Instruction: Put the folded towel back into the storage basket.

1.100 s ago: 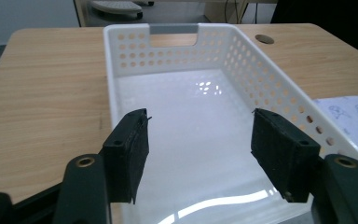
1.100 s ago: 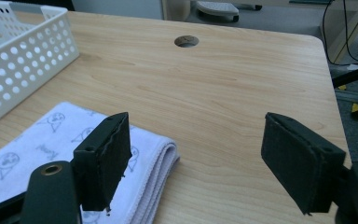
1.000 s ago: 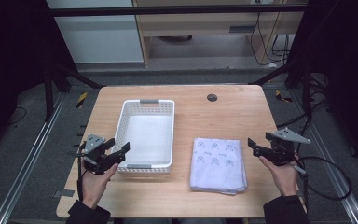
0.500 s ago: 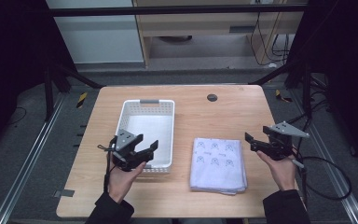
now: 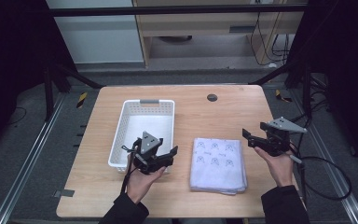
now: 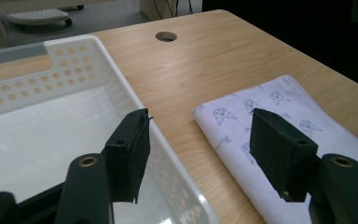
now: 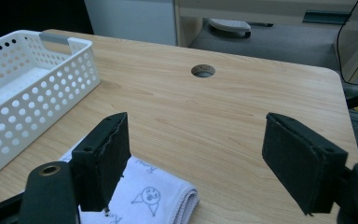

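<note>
A folded white cloth [image 5: 217,163] printed with small blue figures lies on the wooden table [image 5: 205,116], right of a white perforated basket [image 5: 144,133]. My left gripper [image 5: 168,156] is open over the basket's near right corner, its jaws pointing toward the cloth [image 6: 279,126]. In the left gripper view the basket's rim [image 6: 135,98] runs between the jaws. My right gripper [image 5: 248,136] is open and hovers just right of the cloth's far right corner [image 7: 154,196]. Neither gripper holds anything.
A round cable hole [image 5: 211,97] sits near the table's far edge. The basket [image 7: 23,93] holds only a white liner. A black cable [image 5: 326,186] trails from the right gripper off the table's right side. Dark frame legs stand beyond the table.
My left gripper has moved right, from the table's left edge across the basket's near side to its near right corner. The right gripper has shifted slightly left toward the cloth.
</note>
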`<action>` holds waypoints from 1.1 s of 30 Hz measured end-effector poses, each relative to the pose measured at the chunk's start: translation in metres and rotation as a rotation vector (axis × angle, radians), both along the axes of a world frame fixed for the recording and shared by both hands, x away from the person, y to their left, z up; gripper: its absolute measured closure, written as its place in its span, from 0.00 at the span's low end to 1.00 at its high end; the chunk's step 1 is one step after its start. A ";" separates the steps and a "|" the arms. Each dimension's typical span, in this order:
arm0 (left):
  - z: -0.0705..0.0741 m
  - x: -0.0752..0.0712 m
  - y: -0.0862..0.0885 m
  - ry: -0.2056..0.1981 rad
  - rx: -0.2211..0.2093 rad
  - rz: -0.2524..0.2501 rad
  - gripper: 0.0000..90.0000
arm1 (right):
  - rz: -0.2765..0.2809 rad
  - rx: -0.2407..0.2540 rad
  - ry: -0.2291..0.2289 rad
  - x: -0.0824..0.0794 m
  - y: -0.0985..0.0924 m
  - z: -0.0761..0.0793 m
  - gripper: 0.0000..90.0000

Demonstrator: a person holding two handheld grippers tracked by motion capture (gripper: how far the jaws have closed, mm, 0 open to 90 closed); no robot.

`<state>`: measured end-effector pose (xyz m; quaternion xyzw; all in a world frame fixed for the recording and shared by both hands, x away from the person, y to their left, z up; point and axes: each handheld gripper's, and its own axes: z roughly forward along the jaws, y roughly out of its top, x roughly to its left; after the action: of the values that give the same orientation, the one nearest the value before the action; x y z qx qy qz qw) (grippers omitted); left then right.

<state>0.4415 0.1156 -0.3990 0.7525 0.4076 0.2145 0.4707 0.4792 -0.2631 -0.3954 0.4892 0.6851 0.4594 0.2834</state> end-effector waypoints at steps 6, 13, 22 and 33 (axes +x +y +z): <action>-0.002 -0.003 -0.016 0.009 0.011 -0.033 0.43 | 0.007 -0.010 0.009 0.003 0.003 0.001 0.26; -0.009 -0.005 -0.033 0.031 0.040 -0.065 0.48 | 0.024 -0.041 0.039 0.011 0.008 -0.006 0.27; -0.020 -0.006 -0.048 0.049 0.080 -0.081 0.51 | 0.044 -0.077 0.075 0.016 0.014 -0.019 0.29; -0.039 -0.007 -0.062 0.087 0.131 -0.088 0.52 | 0.059 -0.084 0.134 0.019 0.016 -0.041 0.32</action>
<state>0.4343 0.0537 -0.4377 0.8076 0.3793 0.1869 0.4111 0.4979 -0.2468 -0.4365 0.4860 0.7353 0.4046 0.2437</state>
